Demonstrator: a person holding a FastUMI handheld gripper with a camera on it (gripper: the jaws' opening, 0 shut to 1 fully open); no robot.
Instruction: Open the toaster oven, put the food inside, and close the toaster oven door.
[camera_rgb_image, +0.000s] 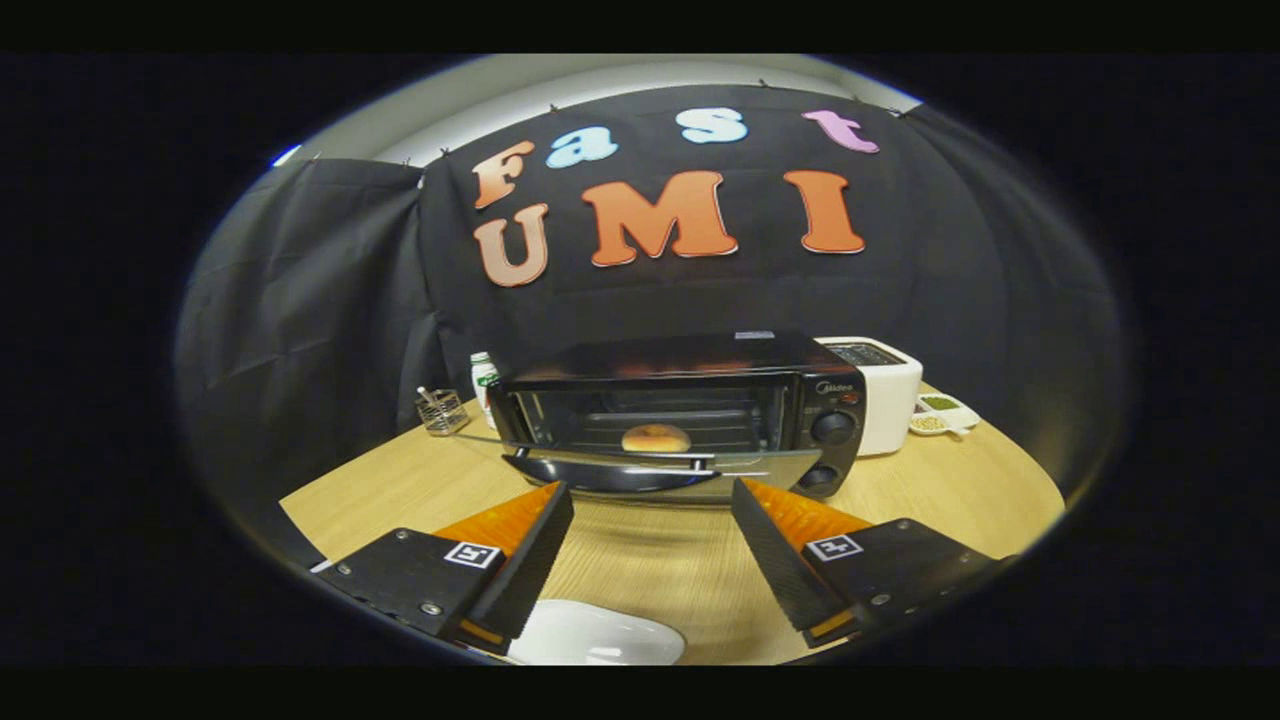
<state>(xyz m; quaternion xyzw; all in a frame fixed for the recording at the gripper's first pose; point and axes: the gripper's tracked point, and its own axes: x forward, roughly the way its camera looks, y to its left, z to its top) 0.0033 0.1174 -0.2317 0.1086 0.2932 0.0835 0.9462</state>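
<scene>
Gripper (652, 500): we see its fingers spread apart, holding nothing.
Toaster oven (690, 410): just beyond the fingertips, door (650, 468) folded down open.
Bun (656, 438): on the rack inside.
Plate (590, 632): white, between the fingers.

Gripper cam faces toaster oven (690, 415) (door side), near, over table (950, 490).

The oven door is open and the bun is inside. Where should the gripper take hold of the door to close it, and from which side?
Take the black handle bar along the free front edge of the lowered door. It faces the open gripper and sticks out just ahead of the fingertips. Coming from the front and slightly below looks best, then lifting toward the toaster oven, where the bun rests on the rack.
</scene>
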